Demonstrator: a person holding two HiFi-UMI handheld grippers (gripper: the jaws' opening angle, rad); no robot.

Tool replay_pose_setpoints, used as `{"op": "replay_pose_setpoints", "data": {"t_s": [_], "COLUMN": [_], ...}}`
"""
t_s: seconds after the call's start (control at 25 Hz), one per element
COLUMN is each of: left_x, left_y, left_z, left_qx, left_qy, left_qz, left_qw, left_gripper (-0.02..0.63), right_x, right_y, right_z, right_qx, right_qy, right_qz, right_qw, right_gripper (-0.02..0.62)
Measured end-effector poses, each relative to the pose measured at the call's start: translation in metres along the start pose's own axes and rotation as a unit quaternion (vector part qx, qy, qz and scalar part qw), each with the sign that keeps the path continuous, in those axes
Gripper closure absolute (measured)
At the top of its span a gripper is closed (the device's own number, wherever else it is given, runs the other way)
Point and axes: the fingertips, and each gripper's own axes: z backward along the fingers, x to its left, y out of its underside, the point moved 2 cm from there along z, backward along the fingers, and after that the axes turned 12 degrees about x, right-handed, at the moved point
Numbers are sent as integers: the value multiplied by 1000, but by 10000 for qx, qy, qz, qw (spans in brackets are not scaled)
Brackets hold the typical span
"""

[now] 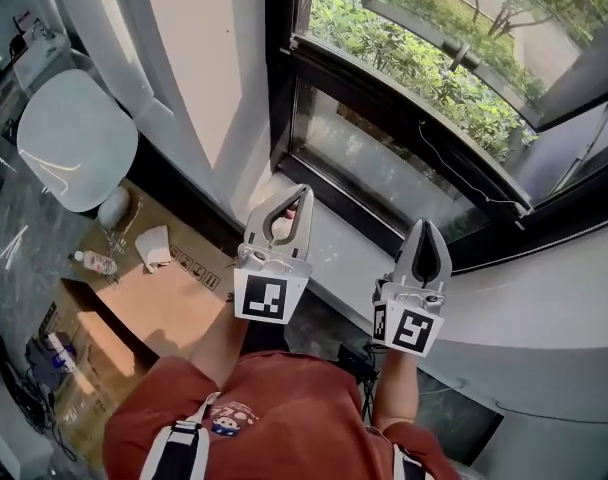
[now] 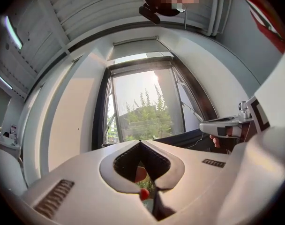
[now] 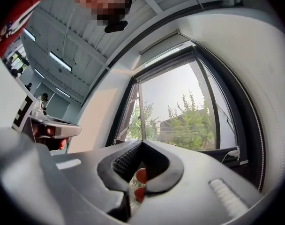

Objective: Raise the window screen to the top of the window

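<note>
Window screen itself we could not tell from the glass in any view. We saw only a pale band (image 2: 135, 57) across the very top of the tall black-framed window (image 1: 281, 68), under a pale box-shaped housing (image 2: 133, 45). One glass pane (image 1: 454, 8) of that window stood swung outward over green shrubs (image 1: 384, 48). A white wall (image 1: 184, 58) stood left of the frame, and a white sill (image 1: 334, 243) ran below it.

On the floor lay a flat brown cardboard sheet (image 1: 174, 308), with a rounded white chair seat (image 1: 74, 138) just beside it.

We, in a red shirt (image 1: 274, 408), held both tools side by side above the sill, pointed toward the window and touching nothing. Our left tool (image 1: 292, 192) had its jaws together with nothing between them. Our right tool (image 1: 424, 226) was likewise closed and empty.

A thin pale cord (image 1: 464, 183) trailed along the lower part of the frame. A crumpled piece of white paper (image 1: 154, 246) and a small clear plastic bottle (image 1: 92, 261) lay on the cardboard.
</note>
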Motion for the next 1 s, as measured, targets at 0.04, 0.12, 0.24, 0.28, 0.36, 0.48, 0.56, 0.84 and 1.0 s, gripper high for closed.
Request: {"op": "replay_pose_setpoints", "data": {"t_s": [0.04,0.12,0.24,0.28,0.36,0.48,0.56,0.84,1.0], "left_x": [7,21,37,40,47,58,58,42,25], "left_y": [1,0,-3,-5,-7,-6,-6,-12,-16], "left_z": [-10,-29,-57,-65,-81,-98,-108,-139,-153], "left_qx": [2,10,2,-32,-93,-101,-72,-144,-174], "left_qy": [63,181,415,516,714,922,1078,1453,1616], "left_qz": [19,46,24,22,95,215,163,232,60], "left_qw": [10000,9998,9991,9987,9974,9955,9940,9890,9867], "left_gripper": [600,600,600,600,600,600,600,600,601], "right_x": [4,11,14,14,14,20,17,-12,-32], "right_y": [0,-1,-4,-5,-7,-10,-14,-20,-13], "right_z": [-10,-29,-51,-56,-65,-77,-80,-76,-75], "right_qx": [24,71,140,161,204,257,283,264,178], "right_qy": [41,115,335,440,641,829,976,1492,1706], "right_qz": [19,60,124,142,200,261,275,298,201], "right_qw": [10000,9999,9993,9988,9975,9959,9944,9880,9850], "right_gripper": [586,586,586,586,586,586,586,586,586]}}
